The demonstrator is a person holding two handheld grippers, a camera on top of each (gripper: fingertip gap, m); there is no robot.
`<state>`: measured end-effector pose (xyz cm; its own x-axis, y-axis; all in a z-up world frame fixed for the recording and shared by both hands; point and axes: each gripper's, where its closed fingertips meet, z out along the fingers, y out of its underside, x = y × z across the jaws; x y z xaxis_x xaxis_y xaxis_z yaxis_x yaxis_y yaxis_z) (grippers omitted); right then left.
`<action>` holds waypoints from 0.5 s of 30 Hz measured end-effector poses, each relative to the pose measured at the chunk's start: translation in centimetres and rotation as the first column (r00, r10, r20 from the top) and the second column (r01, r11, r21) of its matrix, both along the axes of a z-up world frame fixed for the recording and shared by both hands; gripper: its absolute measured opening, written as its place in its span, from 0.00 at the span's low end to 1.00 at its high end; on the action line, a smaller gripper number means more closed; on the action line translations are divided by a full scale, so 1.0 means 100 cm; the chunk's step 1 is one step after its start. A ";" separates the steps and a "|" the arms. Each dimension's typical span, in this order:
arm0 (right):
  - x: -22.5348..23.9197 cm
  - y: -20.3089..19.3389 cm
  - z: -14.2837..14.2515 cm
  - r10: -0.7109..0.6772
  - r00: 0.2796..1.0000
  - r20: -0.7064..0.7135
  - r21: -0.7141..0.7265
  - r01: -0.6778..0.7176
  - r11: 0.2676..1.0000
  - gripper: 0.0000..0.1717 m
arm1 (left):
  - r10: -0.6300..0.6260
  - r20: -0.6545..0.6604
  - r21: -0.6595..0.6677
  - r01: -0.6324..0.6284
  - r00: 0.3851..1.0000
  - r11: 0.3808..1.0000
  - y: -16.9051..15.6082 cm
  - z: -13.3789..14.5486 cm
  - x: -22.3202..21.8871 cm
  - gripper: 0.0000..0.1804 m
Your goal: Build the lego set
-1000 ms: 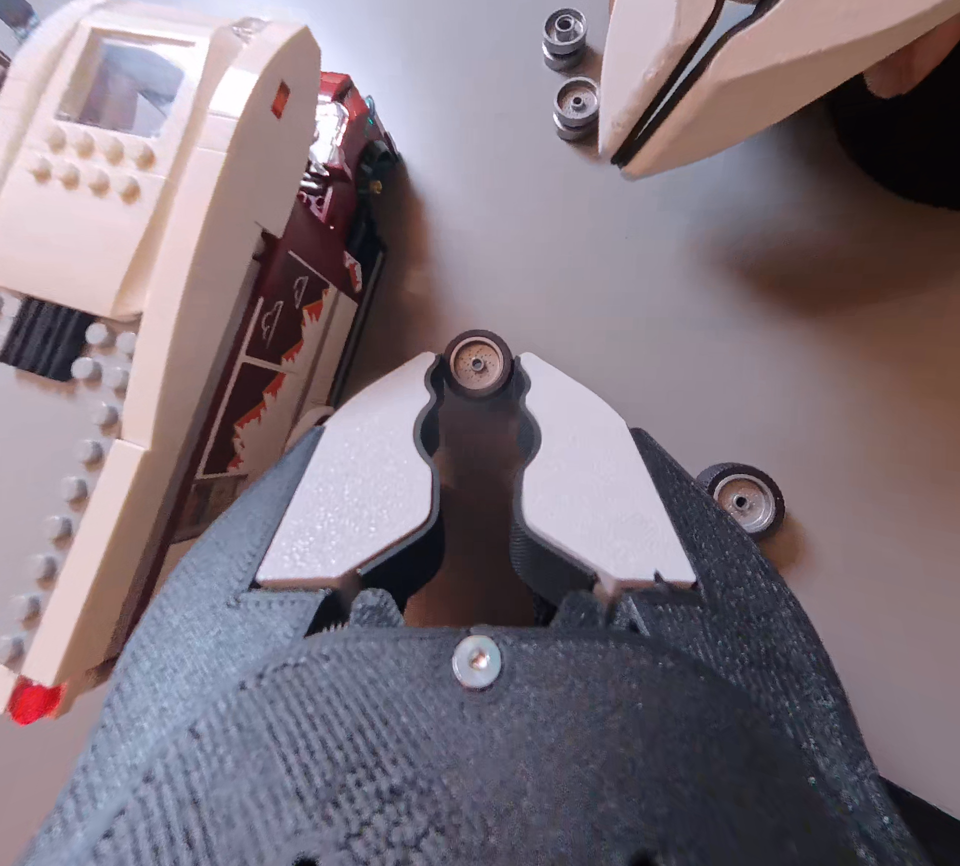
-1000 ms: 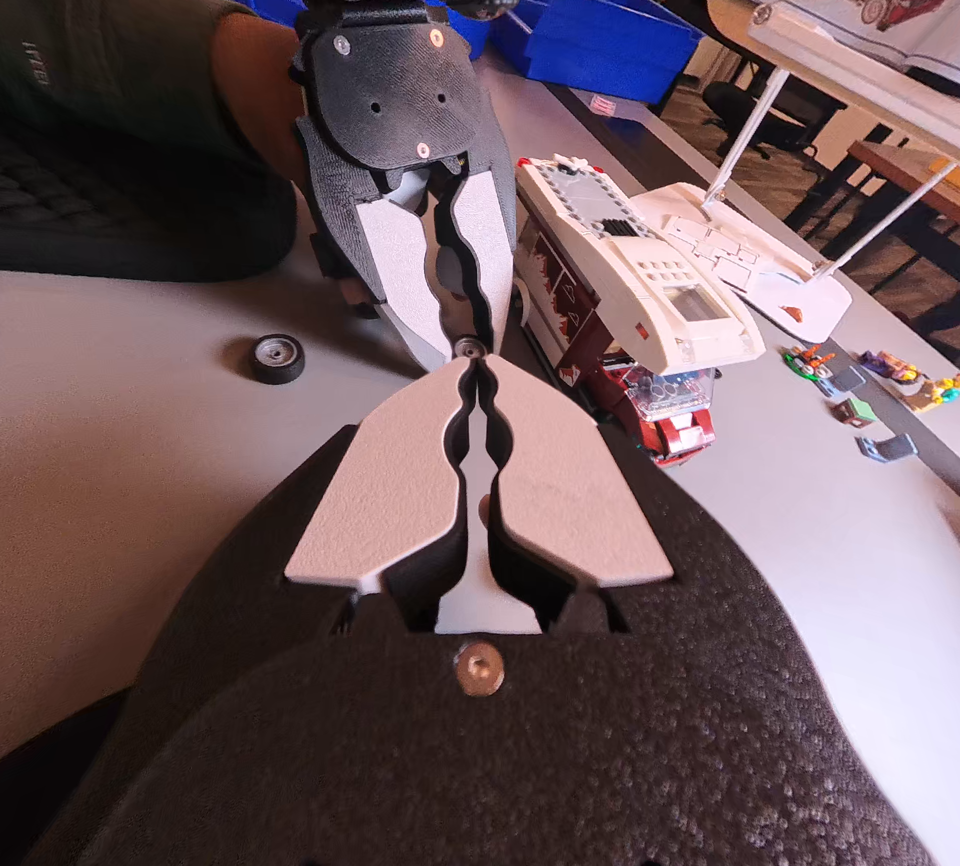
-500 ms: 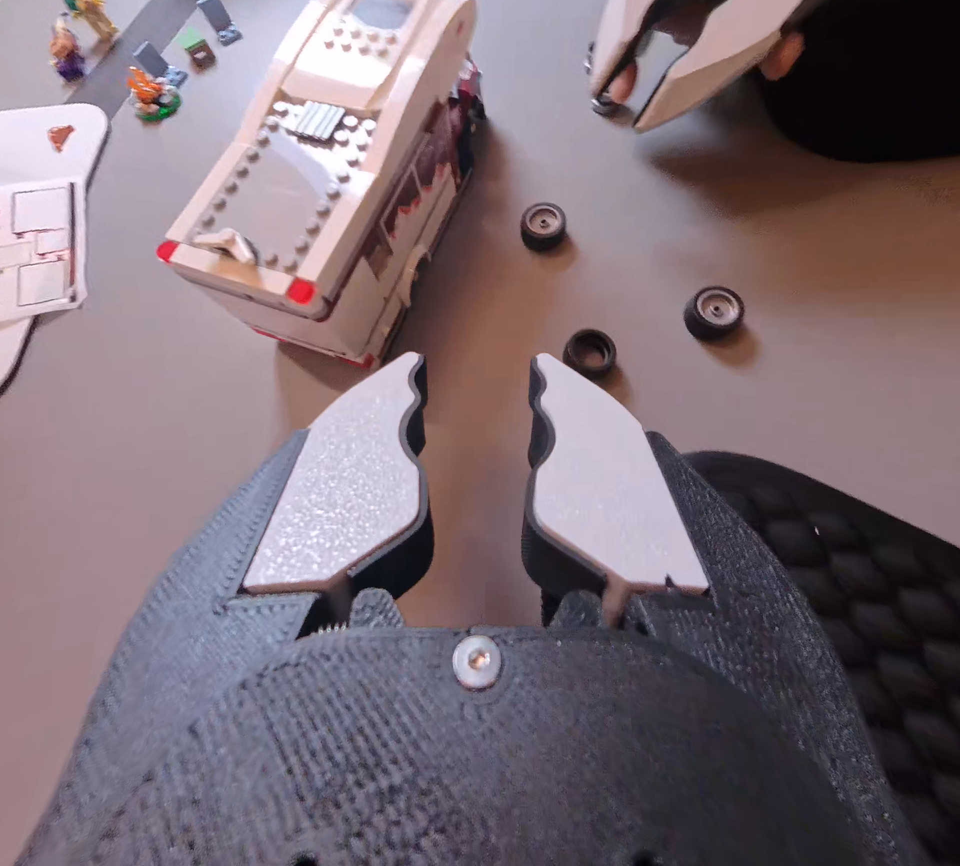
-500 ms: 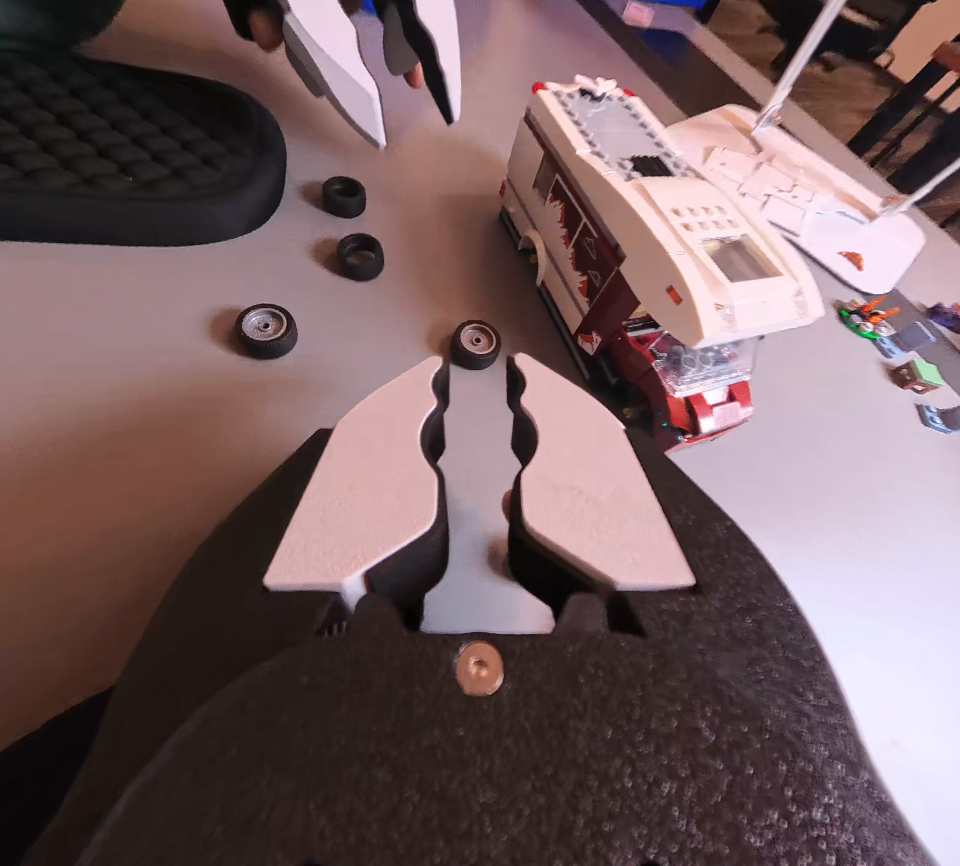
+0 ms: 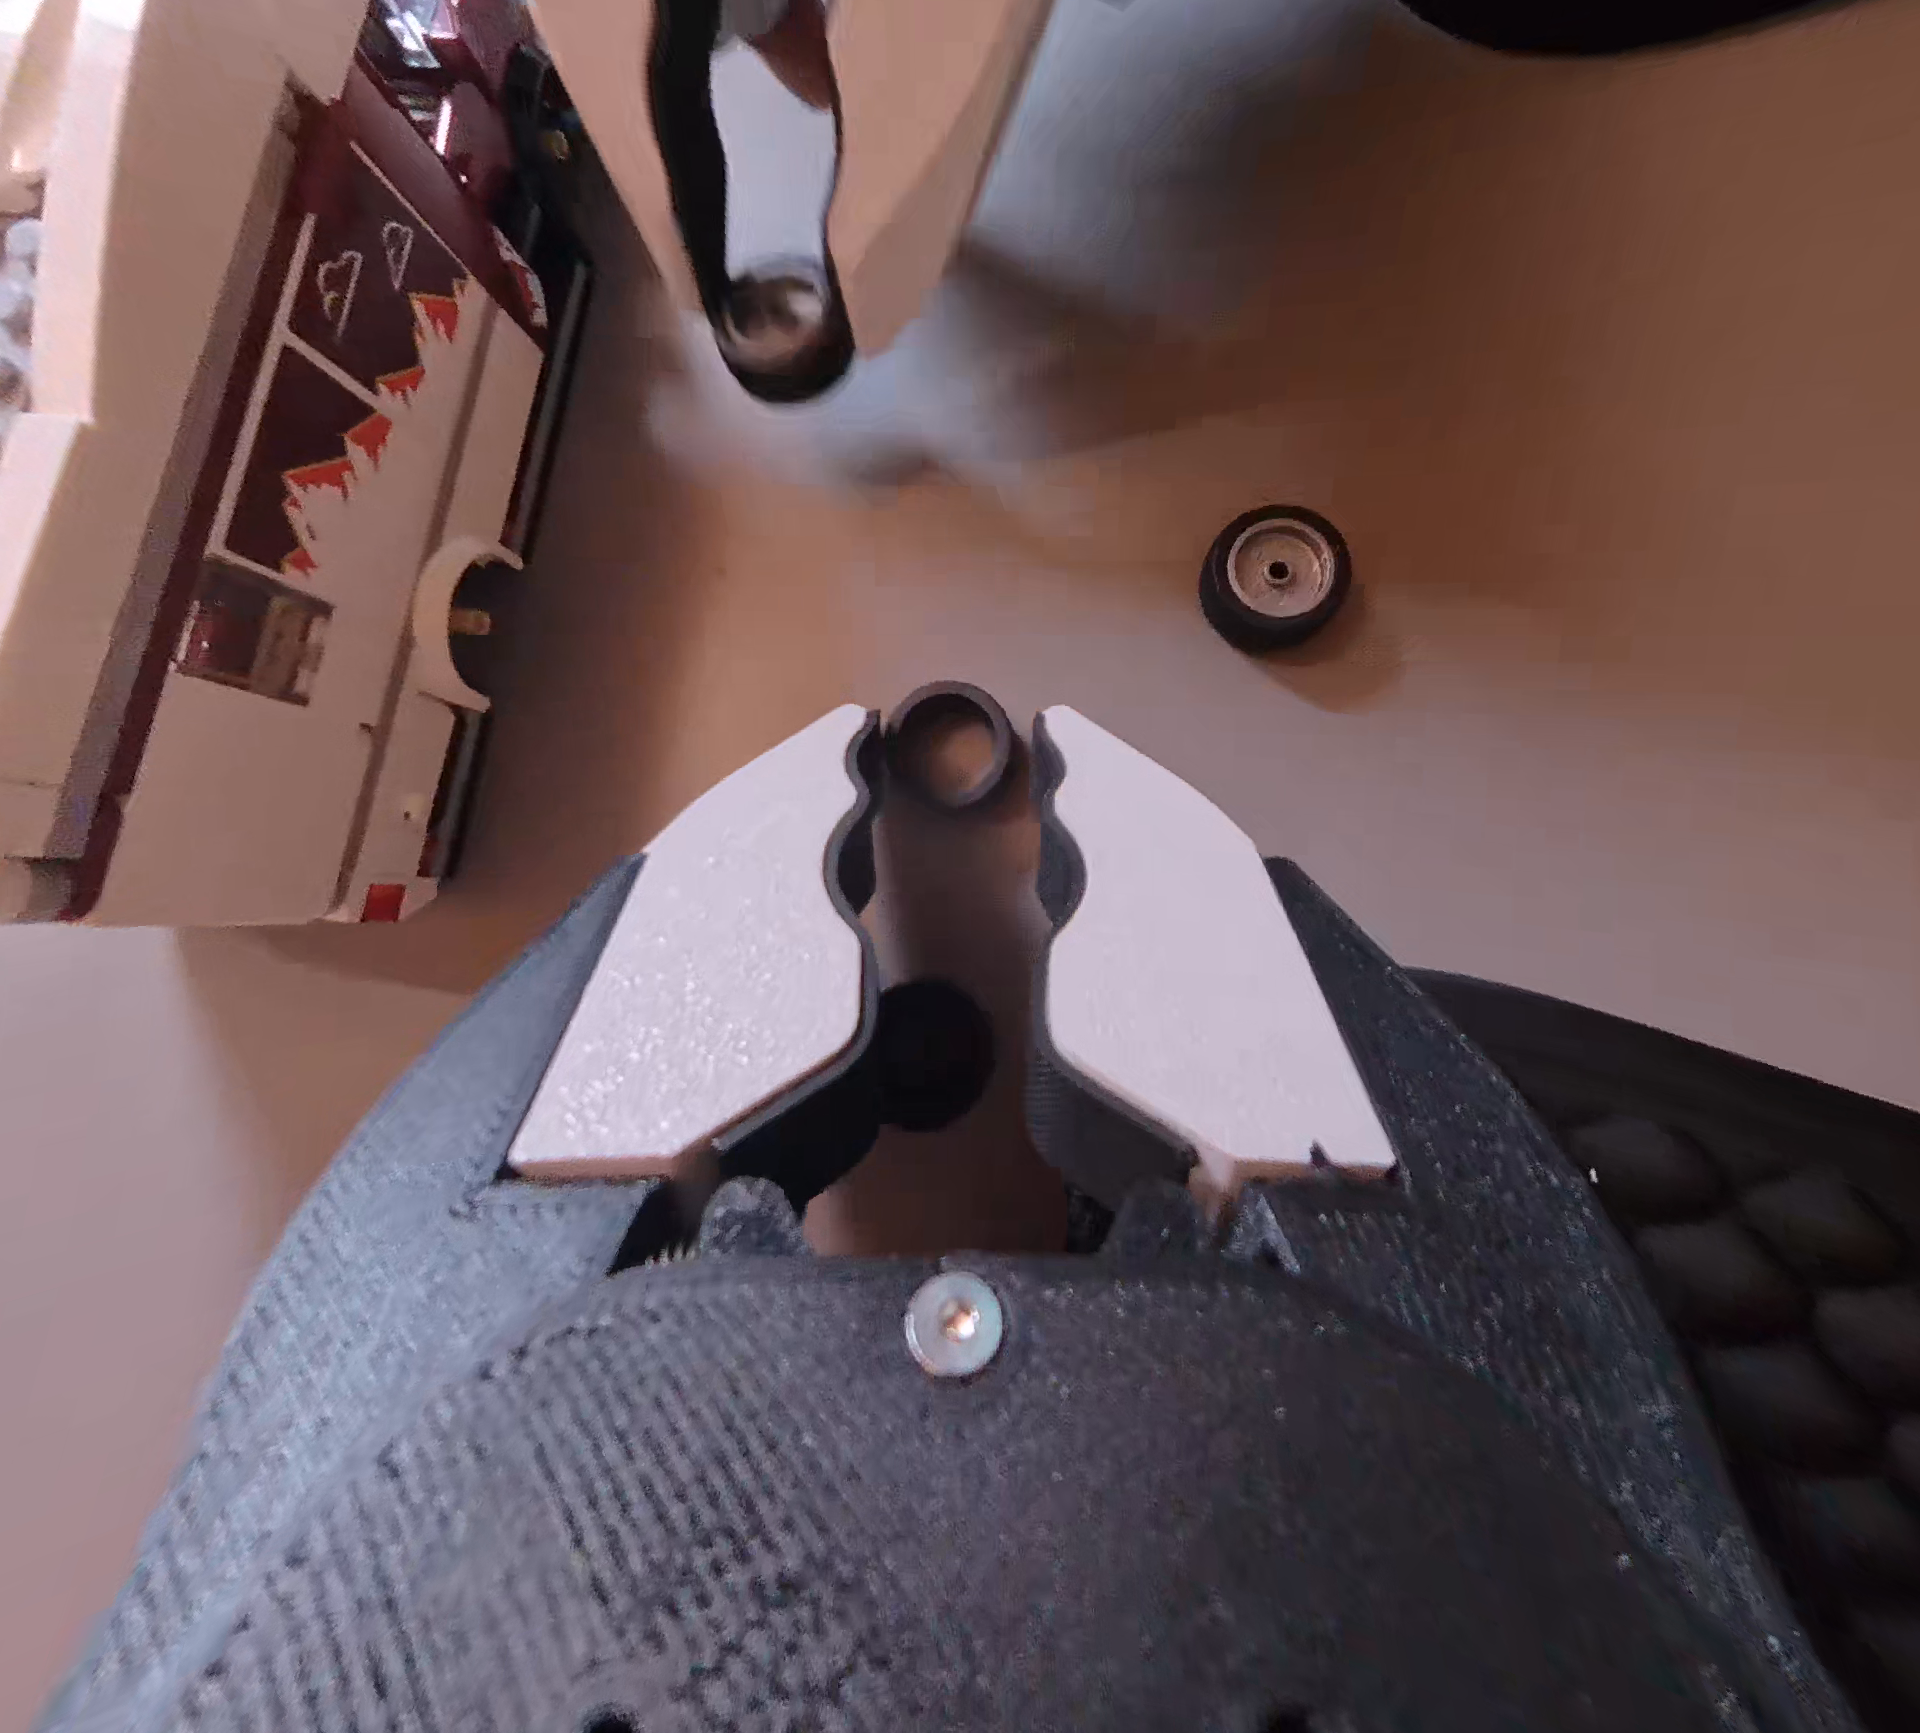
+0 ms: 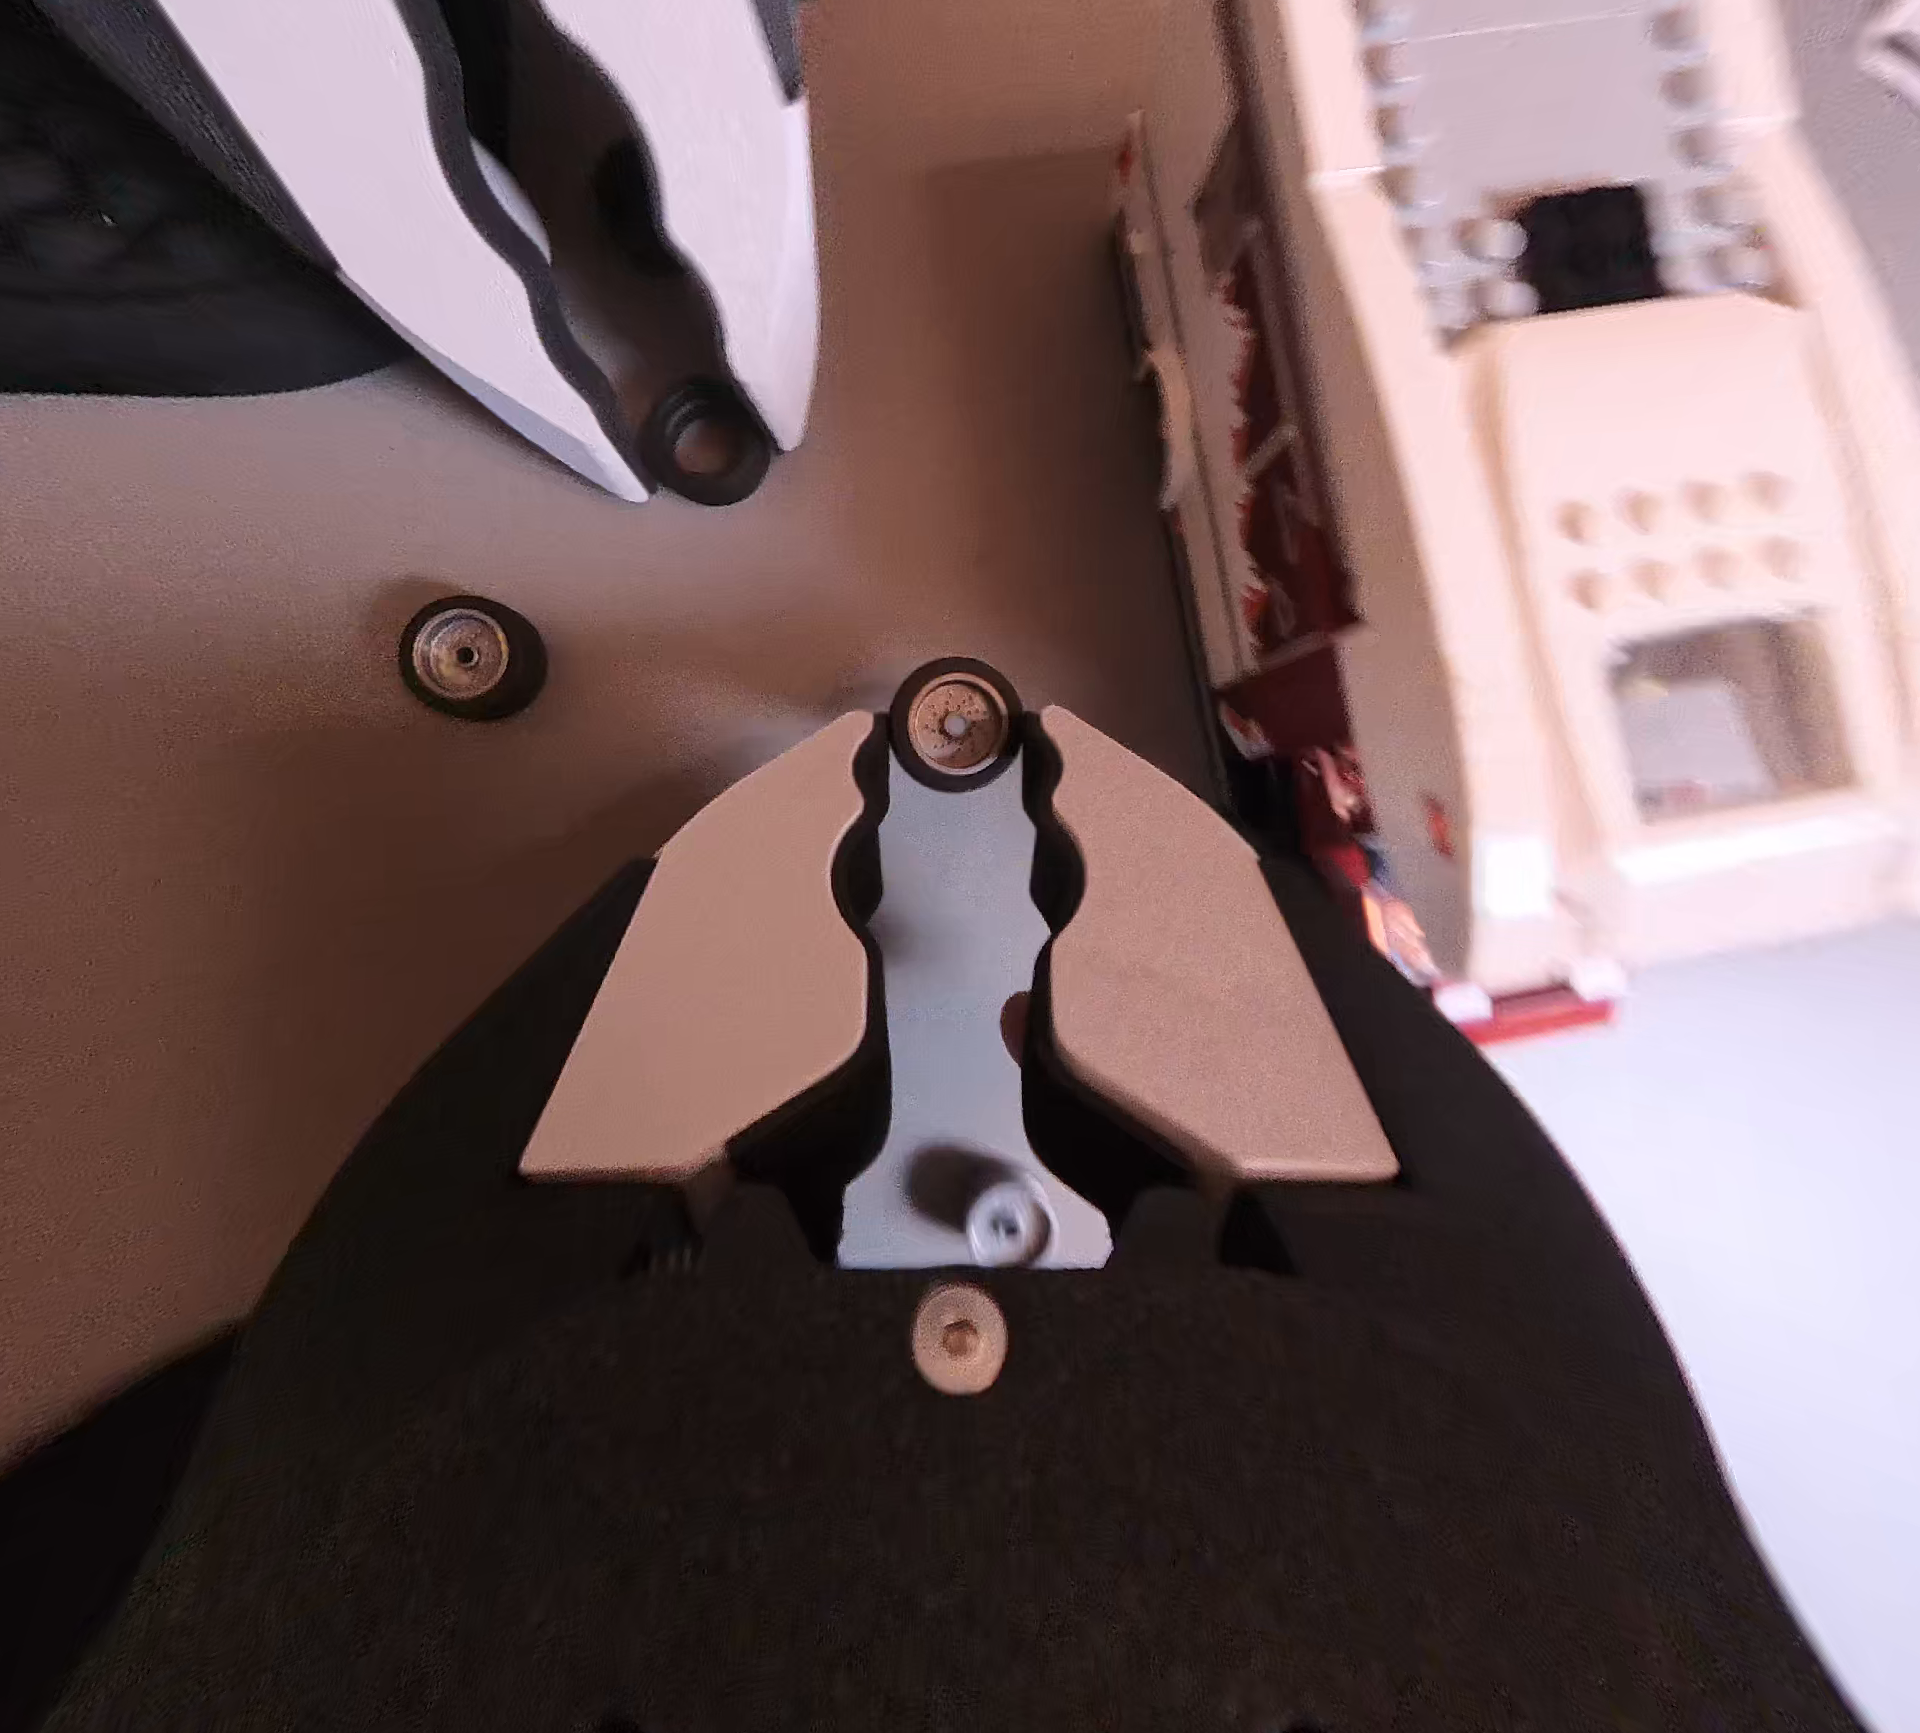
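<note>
Left wrist view is showing my left claw [image 5: 954, 753] hanging low over the tabletop [image 5: 1455, 333], its jaws partly open and straddling a bare black tyre [image 5: 951, 698]. The tyre is lying flat, hole up, so it is not rolling. One pad is touching it, while a sliver of gap is showing on the other side, so I am counting it as framed rather than gripped. My right claw [image 6: 956, 738] is clenching a wheel [image 6: 956, 727] across its tread. Both pads are pressing the rubber, which is leaving the metal hub facing the camera. The two claws are pointing tip to tip, near each other. A second wheel [image 5: 1276, 577] is lying flat on the tabletop, apart from both claws. A brick camper [image 5: 208, 436] is standing just beside the claws, and its wheel arch [image 5: 468, 618] is showing a bare axle pin. A black mat [image 5: 1714, 1216] is lying under my left wrist.
</note>
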<state>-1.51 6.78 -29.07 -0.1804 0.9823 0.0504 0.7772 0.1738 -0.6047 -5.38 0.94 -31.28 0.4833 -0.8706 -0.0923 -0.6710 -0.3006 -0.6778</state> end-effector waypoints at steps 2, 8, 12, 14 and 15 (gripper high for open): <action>0.022 0.025 0.022 -0.080 0.996 -0.050 0.029 0.082 0.996 0.14 | 0.005 -0.003 0.011 -0.005 1.000 1.000 0.000 0.000 0.001 0.14; 0.116 0.101 0.020 -0.271 0.962 0.016 0.050 0.270 0.962 0.14 | 0.003 -0.002 0.026 -0.002 1.000 1.000 0.003 0.000 0.004 0.14; 0.149 0.112 -0.011 -0.312 0.947 0.073 0.021 0.312 0.950 0.14 | 0.021 0.020 0.024 -0.021 1.000 0.999 0.006 -0.001 0.008 0.14; 0.155 0.114 -0.022 -0.327 0.940 0.095 0.026 0.326 0.945 0.14 | 0.024 0.024 0.025 -0.025 0.999 0.999 0.008 -0.001 0.010 0.14; 0.155 0.116 -0.024 -0.338 0.937 0.090 0.050 0.335 0.941 0.16 | 0.025 0.025 0.025 -0.026 0.999 0.999 0.009 -0.001 0.011 0.14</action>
